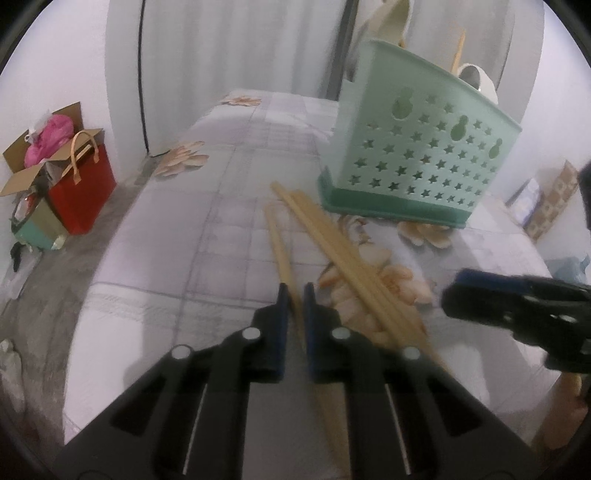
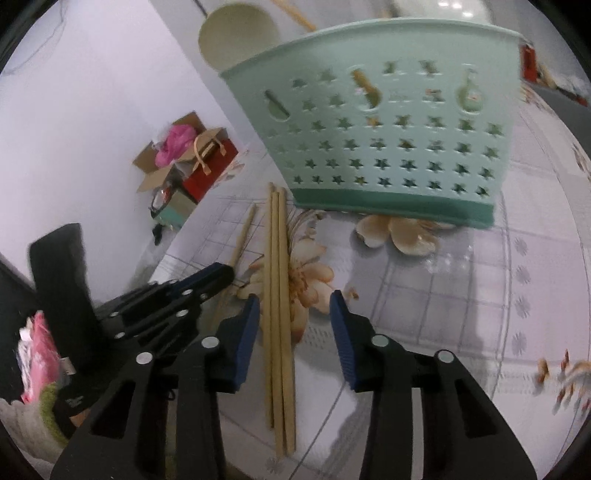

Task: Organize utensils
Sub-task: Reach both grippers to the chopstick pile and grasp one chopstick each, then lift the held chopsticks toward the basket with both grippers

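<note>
Setting: I am looking down at a table covered with a pale checked cloth printed with tan flowers
Holder: a mint-green utensil holder stands upright on the cloth, its wall pierced with star-shaped holes, with a darker green base
Inside the holder: a cream ladle and a wooden stick rise above its rim
Left gripper: my left gripper has its blue-padded jaws pressed together on a single chopstick, which passes between the pads and points away toward the holder
Right gripper: my right gripper has its jaws apart, straddling a bundle of three chopsticks without the pads pressing on them
Bundle: the three chopsticks lie flat on the cloth side by side, touching one another, their far tips near the left end of the holder's base
Single chopstick position: in the right view it lies just left of the bundle, angled slightly away from it
Grippers together: the two grippers sit close beside each other, the left one just to the left of the right one
Background: a red bag with tan handles and an open cardboard box holding something pink sit on the floor by a white wall
</note>
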`<action>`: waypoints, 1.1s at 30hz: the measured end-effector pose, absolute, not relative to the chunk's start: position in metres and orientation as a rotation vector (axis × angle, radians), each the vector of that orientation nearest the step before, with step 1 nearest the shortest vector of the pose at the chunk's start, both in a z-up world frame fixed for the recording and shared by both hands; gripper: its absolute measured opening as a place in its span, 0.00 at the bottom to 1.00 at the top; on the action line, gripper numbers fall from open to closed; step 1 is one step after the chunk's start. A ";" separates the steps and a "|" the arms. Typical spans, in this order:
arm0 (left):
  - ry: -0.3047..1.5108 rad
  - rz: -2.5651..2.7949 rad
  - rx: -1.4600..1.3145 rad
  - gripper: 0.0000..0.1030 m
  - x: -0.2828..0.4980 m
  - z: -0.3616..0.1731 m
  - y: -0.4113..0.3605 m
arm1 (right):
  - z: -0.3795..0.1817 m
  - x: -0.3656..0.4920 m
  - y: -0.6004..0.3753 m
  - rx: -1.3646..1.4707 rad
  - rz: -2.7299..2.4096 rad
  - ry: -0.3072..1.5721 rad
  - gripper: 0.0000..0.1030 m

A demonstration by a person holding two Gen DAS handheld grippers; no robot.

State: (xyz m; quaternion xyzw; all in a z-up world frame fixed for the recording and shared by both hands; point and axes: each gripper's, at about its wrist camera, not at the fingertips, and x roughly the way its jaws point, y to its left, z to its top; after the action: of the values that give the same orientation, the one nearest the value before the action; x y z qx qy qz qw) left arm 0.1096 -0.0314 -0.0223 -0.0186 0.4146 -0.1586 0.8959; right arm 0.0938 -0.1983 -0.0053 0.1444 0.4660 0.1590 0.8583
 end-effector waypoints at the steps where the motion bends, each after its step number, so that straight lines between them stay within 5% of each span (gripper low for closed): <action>1: 0.860 -0.322 -0.042 0.05 0.109 -0.022 -0.028 | -0.007 0.098 -0.194 0.277 0.338 0.987 0.34; 18: 0.861 -0.298 -0.061 0.05 0.109 -0.022 -0.019 | -0.019 0.118 -0.178 0.139 0.379 1.061 0.07; 33: 0.851 -0.301 -0.083 0.05 0.106 -0.021 -0.019 | -0.012 0.106 -0.168 -0.005 0.311 1.083 0.06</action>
State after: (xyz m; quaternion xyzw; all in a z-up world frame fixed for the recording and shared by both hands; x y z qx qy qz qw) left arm 0.1056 -0.0186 -0.0214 -0.0399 0.4109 -0.1455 0.8991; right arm 0.1060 -0.1675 -0.0121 -0.0021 0.5131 0.1476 0.8455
